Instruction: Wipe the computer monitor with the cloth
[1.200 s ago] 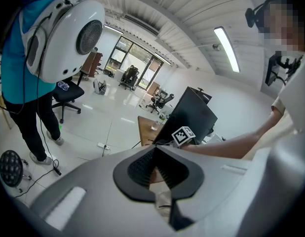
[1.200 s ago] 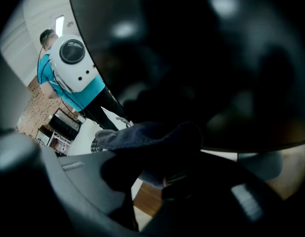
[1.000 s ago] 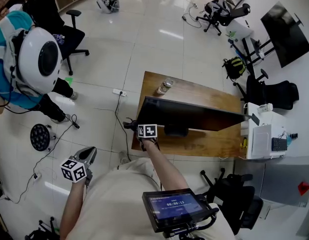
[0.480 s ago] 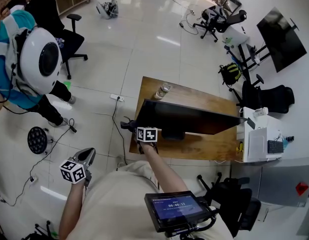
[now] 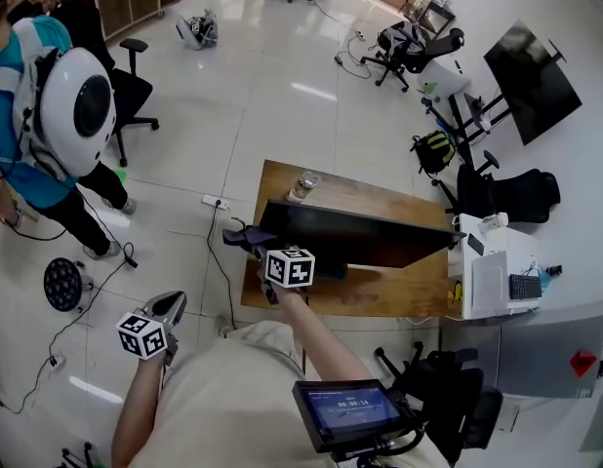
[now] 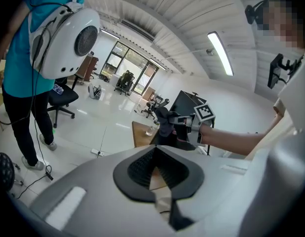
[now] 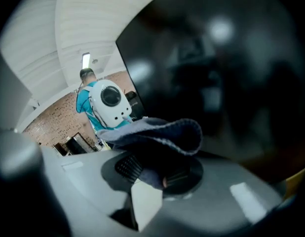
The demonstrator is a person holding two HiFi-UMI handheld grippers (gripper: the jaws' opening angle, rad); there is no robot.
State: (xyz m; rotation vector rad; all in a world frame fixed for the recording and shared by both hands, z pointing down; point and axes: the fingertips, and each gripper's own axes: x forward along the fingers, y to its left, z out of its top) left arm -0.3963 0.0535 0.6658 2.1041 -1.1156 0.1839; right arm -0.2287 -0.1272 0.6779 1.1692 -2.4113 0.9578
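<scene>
Head view: wooden desk (image 5: 399, 286), with open tiled floor (image 5: 282, 96) from 9 to 12 o'clock of it. White cabinet (image 5: 487, 276) just beside the desk's 3 o'clock edge. Glass jar (image 5: 303, 185) near its 11 o'clock corner. Monitor (image 5: 370, 237) upright on the desk.

Right gripper (image 5: 245, 237): jaws clamped on dark cloth (image 7: 162, 132), held at the monitor's 9 o'clock edge; contact with the screen cannot be told.

Left gripper (image 5: 173, 303): jaws closed together, nothing held, at 7 o'clock, well apart from the desk.

Person with white backpack (image 5: 77, 110) at 10 o'clock, well apart.
</scene>
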